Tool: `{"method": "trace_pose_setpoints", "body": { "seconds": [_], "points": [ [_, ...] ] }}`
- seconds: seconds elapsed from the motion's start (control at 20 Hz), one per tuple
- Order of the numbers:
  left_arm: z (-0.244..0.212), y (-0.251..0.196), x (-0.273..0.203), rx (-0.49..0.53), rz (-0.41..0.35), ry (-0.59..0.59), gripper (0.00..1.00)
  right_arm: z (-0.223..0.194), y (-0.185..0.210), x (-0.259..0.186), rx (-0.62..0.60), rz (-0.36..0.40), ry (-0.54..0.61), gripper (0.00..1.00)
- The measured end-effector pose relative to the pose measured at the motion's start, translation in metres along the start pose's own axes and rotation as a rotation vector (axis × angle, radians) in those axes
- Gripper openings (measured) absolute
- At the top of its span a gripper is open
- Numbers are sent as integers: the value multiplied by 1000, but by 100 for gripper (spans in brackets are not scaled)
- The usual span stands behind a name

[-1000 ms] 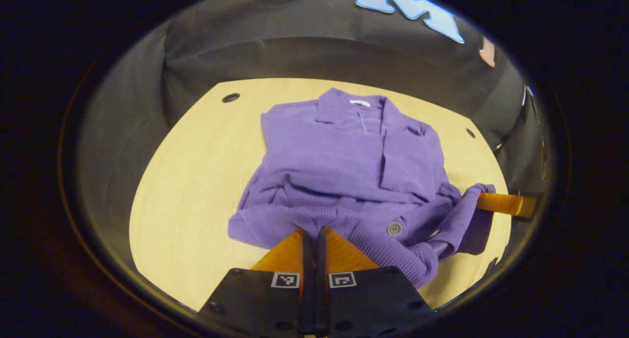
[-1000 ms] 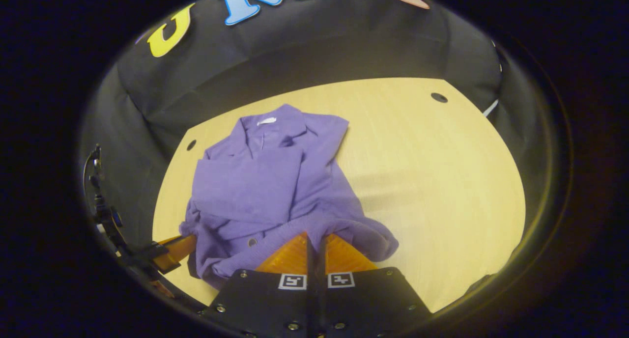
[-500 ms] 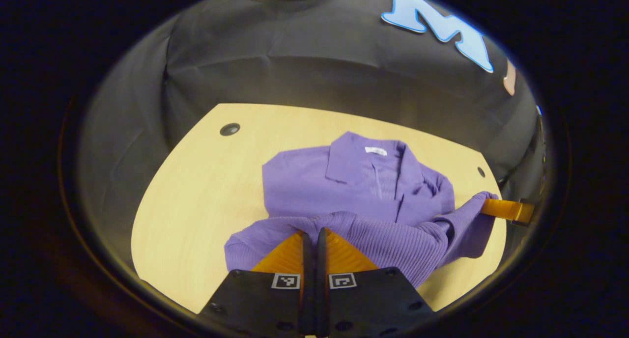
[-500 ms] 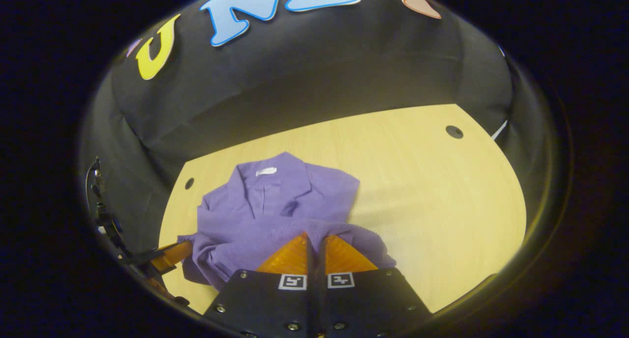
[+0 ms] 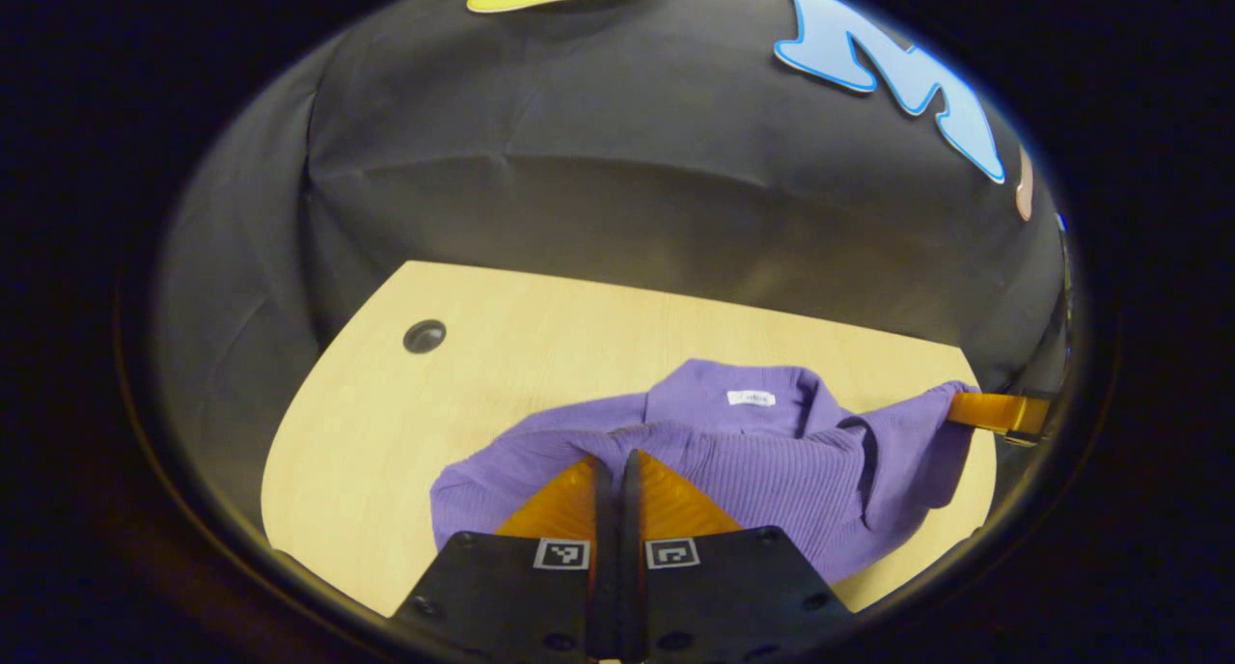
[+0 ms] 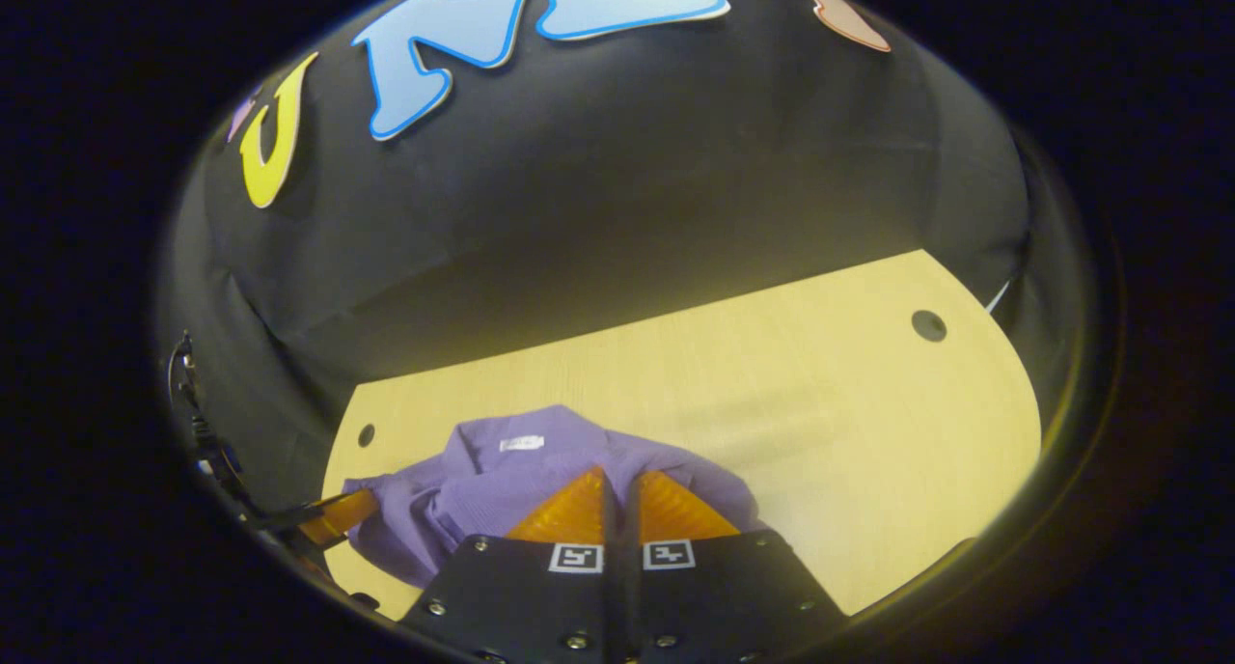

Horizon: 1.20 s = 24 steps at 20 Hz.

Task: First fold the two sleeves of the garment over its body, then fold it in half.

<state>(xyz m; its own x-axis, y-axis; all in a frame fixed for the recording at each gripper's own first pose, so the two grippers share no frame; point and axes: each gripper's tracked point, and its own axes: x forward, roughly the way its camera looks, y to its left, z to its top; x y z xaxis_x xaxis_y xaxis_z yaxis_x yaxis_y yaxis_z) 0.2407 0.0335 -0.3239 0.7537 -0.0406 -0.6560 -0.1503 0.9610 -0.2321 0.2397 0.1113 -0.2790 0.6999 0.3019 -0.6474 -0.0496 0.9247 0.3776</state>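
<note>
A purple knit garment (image 5: 772,466) lies on the light wooden table (image 5: 386,432), its collar with a white tag (image 5: 751,398) at the far end. My left gripper (image 5: 615,461) is shut on the ribbed hem at the garment's left corner and holds it up over the body. My right gripper (image 6: 617,476) is shut on the hem at the other corner; the same purple garment (image 6: 482,471) shows there, its collar tag (image 6: 521,443) just beyond the lifted hem. In the left gripper view the right gripper (image 5: 994,411) pinches the hem at the far right.
The table has round holes near its far corners (image 5: 425,336) (image 6: 929,325). Black cloth walls close in on the table on all sides. Bare tabletop stretches to the right of the garment (image 6: 849,471) in the right gripper view.
Both grippers have carried the hem up and forward toward the collar. The garment's lower half now covers most of its body, and the button is out of sight.
</note>
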Motion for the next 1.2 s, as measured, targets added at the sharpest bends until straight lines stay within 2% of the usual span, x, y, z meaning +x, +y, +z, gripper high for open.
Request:
{"method": "trace_pose_setpoints", "body": {
  "seconds": [0.2,0.4,0.65,0.9,0.95,1.0,1.05,1.1,1.15,1.2],
  "points": [
    [19,-5,30,37,-8,-22,7,14,-5,29,-13,-11,-14,0],
    [32,-9,70,62,-7,-66,7,10,-15,65,0,-26,-2,0],
    [13,-3,99,57,14,-40,6,-12,-23,93,-29,-37,31,0],
    [-4,-2,108,81,36,11,7,-20,-23,97,8,-17,74,4],
    [-4,-5,106,82,29,15,14,-20,-26,97,-4,-21,65,15],
    [-2,-6,103,78,33,14,17,-17,-26,94,-19,-19,52,17],
    [-2,-6,99,67,31,10,21,-14,-24,88,-39,-22,42,34],
    [-1,-5,95,53,32,9,26,-13,-23,82,-61,-27,32,45],
    [0,-5,91,39,33,7,31,-10,-22,76,-75,-28,19,46],
    [2,-6,86,28,31,2,29,-7,-20,69,-82,-25,9,46]
  ]
}}
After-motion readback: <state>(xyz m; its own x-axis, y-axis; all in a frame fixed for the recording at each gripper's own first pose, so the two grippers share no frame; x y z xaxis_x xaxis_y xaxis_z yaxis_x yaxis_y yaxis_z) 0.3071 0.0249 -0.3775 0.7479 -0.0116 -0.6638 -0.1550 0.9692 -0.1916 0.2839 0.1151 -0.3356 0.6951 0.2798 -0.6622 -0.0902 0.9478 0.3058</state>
